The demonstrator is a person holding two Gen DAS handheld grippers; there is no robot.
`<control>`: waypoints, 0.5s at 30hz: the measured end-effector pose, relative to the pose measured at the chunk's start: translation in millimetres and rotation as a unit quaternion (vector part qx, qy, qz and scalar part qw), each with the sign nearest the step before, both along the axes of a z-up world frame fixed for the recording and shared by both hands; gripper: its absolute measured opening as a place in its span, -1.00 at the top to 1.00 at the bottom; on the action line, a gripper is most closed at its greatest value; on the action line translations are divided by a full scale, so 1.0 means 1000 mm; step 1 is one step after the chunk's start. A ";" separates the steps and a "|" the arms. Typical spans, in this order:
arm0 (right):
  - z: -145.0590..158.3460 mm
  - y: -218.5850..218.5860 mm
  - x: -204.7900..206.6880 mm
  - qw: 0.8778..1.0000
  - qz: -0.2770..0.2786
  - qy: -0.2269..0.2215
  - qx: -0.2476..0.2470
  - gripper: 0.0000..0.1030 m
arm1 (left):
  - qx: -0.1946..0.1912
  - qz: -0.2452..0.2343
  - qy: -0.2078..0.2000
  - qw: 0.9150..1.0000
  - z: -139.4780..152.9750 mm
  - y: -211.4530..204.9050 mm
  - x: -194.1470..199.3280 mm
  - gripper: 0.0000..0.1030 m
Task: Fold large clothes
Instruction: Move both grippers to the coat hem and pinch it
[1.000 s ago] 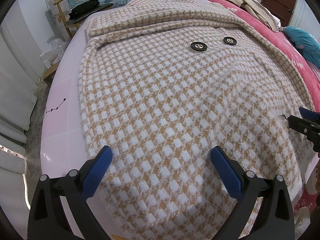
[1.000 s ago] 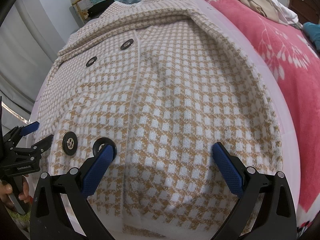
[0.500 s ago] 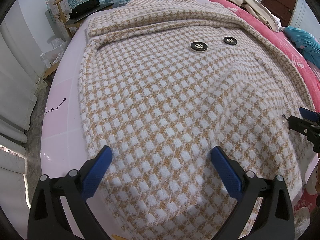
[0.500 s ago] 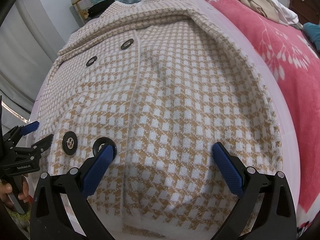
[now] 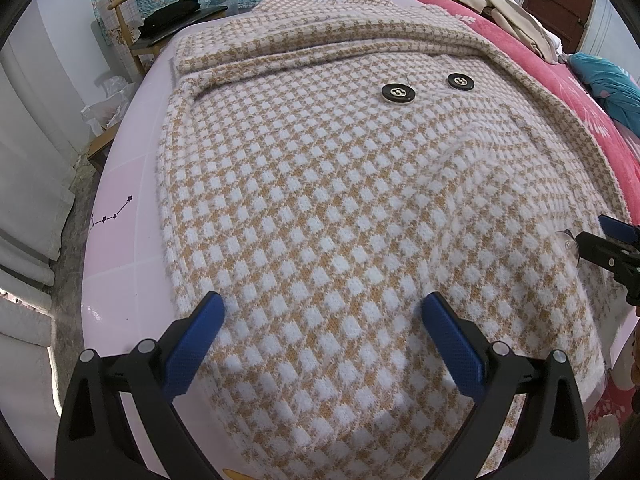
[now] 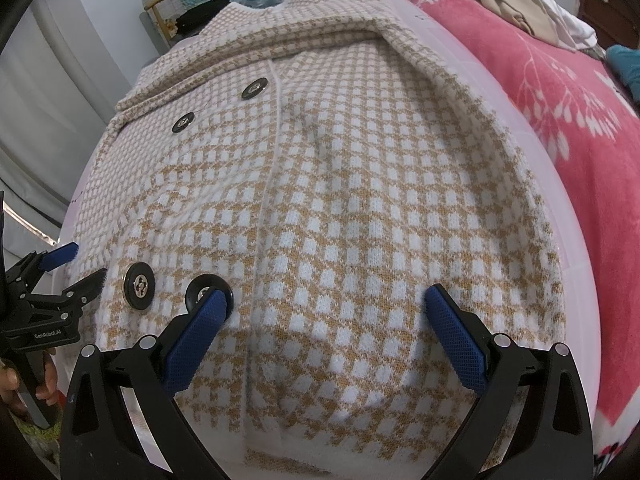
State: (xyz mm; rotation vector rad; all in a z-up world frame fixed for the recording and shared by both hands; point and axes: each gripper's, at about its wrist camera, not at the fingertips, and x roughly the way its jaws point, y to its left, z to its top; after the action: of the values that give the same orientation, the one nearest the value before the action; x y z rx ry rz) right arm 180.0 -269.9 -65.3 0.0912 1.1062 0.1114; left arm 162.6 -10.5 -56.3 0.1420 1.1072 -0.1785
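**Coat laid flat, both grippers poised at the near hem**

Almost nothing has shifted over the last second: both grippers hover in the same place and the coat has not been disturbed.

The houndstooth coat (image 5: 328, 208) lies spread front-up on the pink bed sheet (image 5: 116, 264), collar at the far end, near hem under the cameras. The left gripper (image 5: 322, 332) has its fingers wide apart above the hem – nothing between them. The right gripper (image 6: 324, 320) is likewise spread and empty; its left finger overlaps one black button (image 6: 208, 292) in the picture, though contact cannot be confirmed.

Procedure, as judged from this layout:
- Lower each gripper onto the hem near its own corner.
- Pinch all layers of the thick knit – a shallow bite will likely slip.
- Keep clear of the buttons.
- Raise both corners together and carry them towards the collar.

Legible writing: "GenRobot.AI", printed on the left gripper's body in the right wrist view. No garment label is visible.
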 end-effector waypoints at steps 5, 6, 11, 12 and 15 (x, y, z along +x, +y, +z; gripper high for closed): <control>0.000 0.000 0.000 1.000 0.001 0.000 0.000 -0.85 | -0.001 -0.003 0.001 1.000 0.000 0.000 0.000 -0.89; 0.000 -0.001 0.000 1.000 0.001 0.000 0.000 -0.85 | -0.003 -0.005 0.003 1.000 0.001 0.000 0.001 -0.89; -0.001 -0.001 0.000 1.000 0.000 0.003 0.002 -0.85 | -0.029 0.005 -0.018 0.999 0.015 0.014 -0.009 -0.89; -0.002 -0.001 0.000 1.000 0.000 0.004 0.002 -0.85 | -0.032 0.006 -0.026 0.999 0.019 0.018 -0.014 -0.89; -0.001 -0.003 0.000 1.000 0.001 0.003 0.002 -0.85 | -0.045 0.016 -0.049 0.998 0.030 0.032 -0.033 -0.89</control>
State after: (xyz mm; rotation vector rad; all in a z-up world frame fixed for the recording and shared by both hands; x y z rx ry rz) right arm 180.2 -273.0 -66.8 0.0931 1.1131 0.1149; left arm 129.8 21.7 -26.0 0.0516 1.0015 -0.1896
